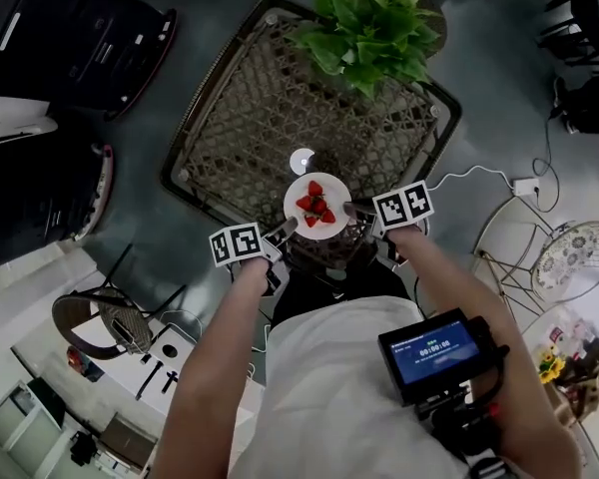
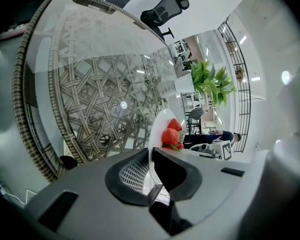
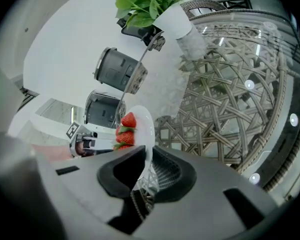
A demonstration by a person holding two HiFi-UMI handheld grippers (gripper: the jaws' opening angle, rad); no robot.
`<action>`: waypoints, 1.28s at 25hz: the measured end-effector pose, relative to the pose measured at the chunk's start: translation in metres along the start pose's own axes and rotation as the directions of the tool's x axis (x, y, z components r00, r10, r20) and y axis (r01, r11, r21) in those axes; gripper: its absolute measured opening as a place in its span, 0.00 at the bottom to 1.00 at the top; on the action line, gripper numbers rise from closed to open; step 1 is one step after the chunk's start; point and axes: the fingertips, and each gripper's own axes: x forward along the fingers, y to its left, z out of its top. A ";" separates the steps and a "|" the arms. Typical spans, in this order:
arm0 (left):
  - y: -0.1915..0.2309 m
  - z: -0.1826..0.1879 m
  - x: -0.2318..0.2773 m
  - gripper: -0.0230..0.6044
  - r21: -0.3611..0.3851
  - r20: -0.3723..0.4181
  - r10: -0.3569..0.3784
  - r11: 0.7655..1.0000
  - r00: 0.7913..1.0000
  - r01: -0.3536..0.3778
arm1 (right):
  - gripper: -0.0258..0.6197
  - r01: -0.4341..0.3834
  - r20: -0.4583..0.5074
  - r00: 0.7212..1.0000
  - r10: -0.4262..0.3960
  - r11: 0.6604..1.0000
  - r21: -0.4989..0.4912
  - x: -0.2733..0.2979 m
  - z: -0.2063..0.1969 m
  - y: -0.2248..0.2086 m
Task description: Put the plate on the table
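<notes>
A small white plate (image 1: 319, 220) with several red strawberries (image 1: 316, 204) hangs over the near edge of the glass-topped wicker table (image 1: 280, 108). My left gripper (image 1: 288, 228) is shut on the plate's left rim, and my right gripper (image 1: 357, 211) is shut on its right rim. In the left gripper view the plate (image 2: 158, 129) stands edge-on between the jaws with the strawberries (image 2: 172, 135) beyond them. The right gripper view shows the plate's rim (image 3: 147, 134) clamped in the jaws, the berries (image 3: 126, 130) to its left. Whether the plate touches the glass I cannot tell.
A potted green plant (image 1: 374, 28) stands at the table's far right corner. A small round white object (image 1: 302, 161) lies on the glass just beyond the plate. Dark chairs (image 1: 70, 38) stand to the left; a white cable and plug (image 1: 524, 186) lie on the floor to the right.
</notes>
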 end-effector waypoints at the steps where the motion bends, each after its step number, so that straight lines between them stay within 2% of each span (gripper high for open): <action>1: 0.000 0.003 0.002 0.06 0.005 -0.001 0.006 1.000 1.000 -0.006 | 0.09 0.002 0.006 1.000 -0.002 1.000 0.005 0.001 0.003 -0.003; 12: -0.007 0.043 0.027 0.06 0.048 0.005 0.024 0.999 1.000 -0.024 | 0.09 0.031 0.066 0.997 -0.032 0.999 0.015 0.002 0.041 -0.023; 19: -0.006 0.068 0.041 0.06 0.074 0.026 0.069 0.995 0.997 -0.071 | 0.09 0.071 0.105 0.992 -0.072 0.997 0.017 0.008 0.066 -0.035; 32: 0.005 0.078 0.051 0.08 0.078 0.012 0.163 0.983 0.987 -0.163 | 0.09 0.171 0.090 0.982 -0.168 0.985 -0.023 0.015 0.077 -0.042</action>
